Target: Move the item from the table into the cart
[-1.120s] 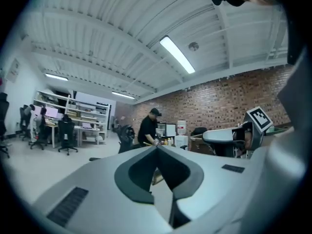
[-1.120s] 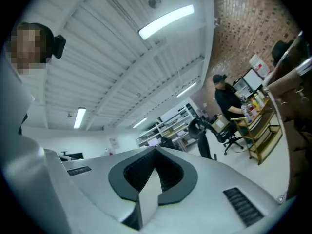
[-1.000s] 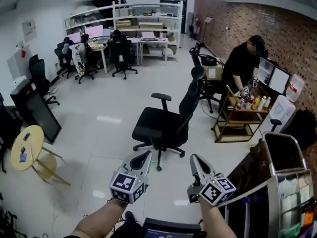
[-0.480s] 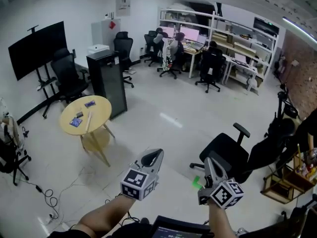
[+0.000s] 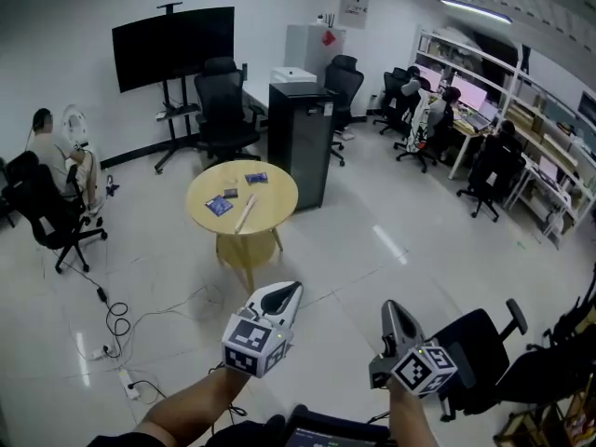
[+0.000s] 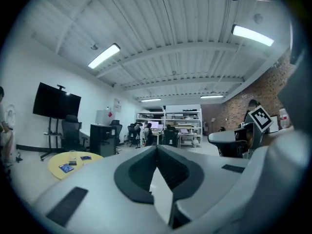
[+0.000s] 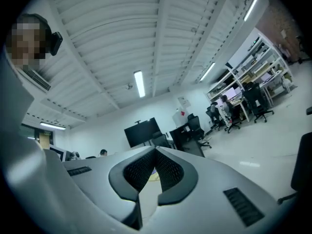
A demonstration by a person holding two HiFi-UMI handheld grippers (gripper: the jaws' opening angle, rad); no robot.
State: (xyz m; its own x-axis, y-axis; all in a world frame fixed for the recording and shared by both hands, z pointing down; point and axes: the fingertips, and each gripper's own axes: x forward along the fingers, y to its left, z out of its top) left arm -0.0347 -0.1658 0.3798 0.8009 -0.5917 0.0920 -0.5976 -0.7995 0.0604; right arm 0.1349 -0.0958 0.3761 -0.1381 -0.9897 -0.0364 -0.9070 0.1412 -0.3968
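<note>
Both grippers are hanging low in the head view, nowhere near the goods. The left gripper (image 5: 289, 291) has its fingers (image 6: 139, 174) pressed together at the tips with nothing between them. Same deal for the right gripper (image 5: 390, 307): fingers (image 7: 134, 172) closed tight on nothing.

The stuff to move is on the round yellow desk (image 5: 279, 198), further out across the floor. It's ahead and a bit left of both grippers, well apart from them. On top I can make out a blue packet (image 5: 219, 205), a second blue one (image 5: 256, 178), a small dark thing (image 5: 230, 194) between them, and a pale stick (image 5: 245, 213) reaching toward the near edge. Can't tell what the packets actually are.

A black cabinet (image 5: 300, 124) stands just behind the desk on its right, and a big TV on a stand (image 5: 173, 37) is by the back wall. A black office chair (image 5: 480, 338) sits right beside the right gripper.
</note>
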